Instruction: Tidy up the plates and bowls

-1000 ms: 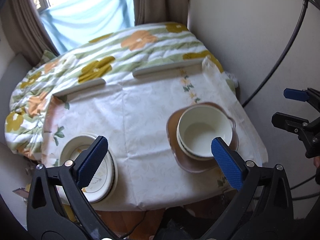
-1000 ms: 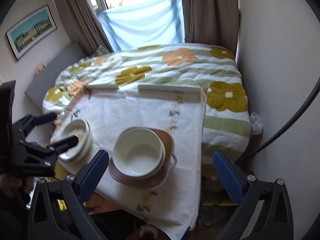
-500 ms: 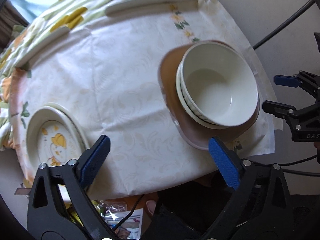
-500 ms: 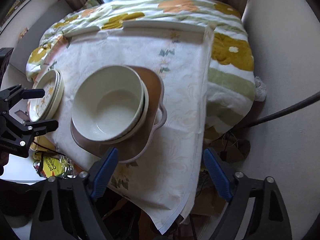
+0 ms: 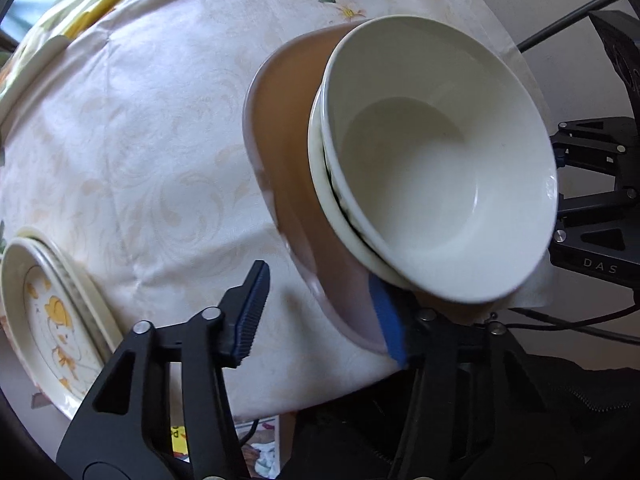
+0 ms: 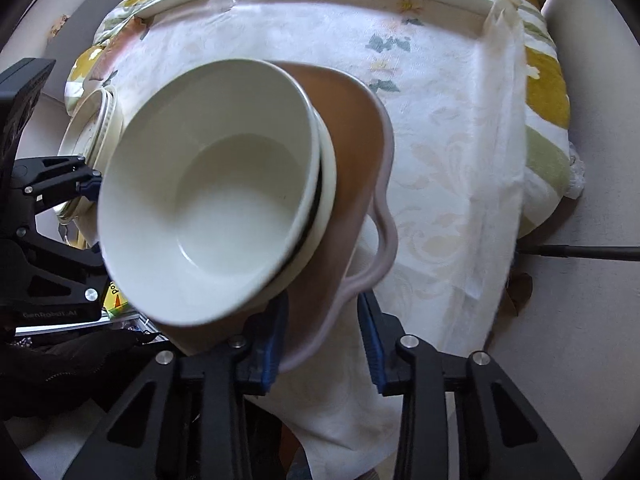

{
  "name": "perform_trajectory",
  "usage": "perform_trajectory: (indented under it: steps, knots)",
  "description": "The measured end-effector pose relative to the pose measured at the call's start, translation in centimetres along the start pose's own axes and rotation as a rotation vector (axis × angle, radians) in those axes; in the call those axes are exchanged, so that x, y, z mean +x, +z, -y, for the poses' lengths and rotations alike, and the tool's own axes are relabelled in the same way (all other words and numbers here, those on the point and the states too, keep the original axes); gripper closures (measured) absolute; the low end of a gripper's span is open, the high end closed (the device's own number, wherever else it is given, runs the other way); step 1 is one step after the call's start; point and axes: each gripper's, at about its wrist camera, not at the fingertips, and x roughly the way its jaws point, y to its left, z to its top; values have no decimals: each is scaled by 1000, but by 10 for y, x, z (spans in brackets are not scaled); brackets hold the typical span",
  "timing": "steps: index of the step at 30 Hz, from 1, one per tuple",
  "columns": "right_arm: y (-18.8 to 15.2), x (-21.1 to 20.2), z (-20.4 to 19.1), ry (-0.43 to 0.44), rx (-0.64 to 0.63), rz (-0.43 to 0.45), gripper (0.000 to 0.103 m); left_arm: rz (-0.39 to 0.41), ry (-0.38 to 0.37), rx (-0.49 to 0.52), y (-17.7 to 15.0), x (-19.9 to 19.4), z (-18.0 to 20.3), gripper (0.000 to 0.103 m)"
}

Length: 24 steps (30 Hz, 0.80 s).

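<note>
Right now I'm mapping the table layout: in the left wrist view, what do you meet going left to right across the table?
Plates → bare tablecloth → brown tray → stacked bowls → right gripper off the table's edge.

Bare tablecloth [image 5: 132,152] between dish stacks

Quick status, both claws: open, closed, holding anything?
Left claw: open, straddling the brown tray's near rim, gripping nothing.
Right claw: open around the tray's handle edge, not clamped.
</note>
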Motion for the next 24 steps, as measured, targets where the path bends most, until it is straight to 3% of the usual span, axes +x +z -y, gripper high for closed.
perform_trajectory:
  steps: [5, 7, 12, 16, 24]
  knots:
    - [0, 7, 4, 55, 8, 12, 88, 10, -48, 36, 3, 7, 8, 89]
    - [-1, 6, 3, 61, -7, 20, 89, 22, -24, 66, 2, 8, 13, 89]
    - [-3, 4, 5, 67, -22, 31, 89, 53, -46, 73, 0, 7, 11, 89]
    - [-7, 1, 1, 39, -39, 65, 89, 88, -1, 116, -6, 4, 18, 89]
    - [-4, -16, -8, 0, -73, 149, 89, 168, 36, 91, -26, -24, 22, 89]
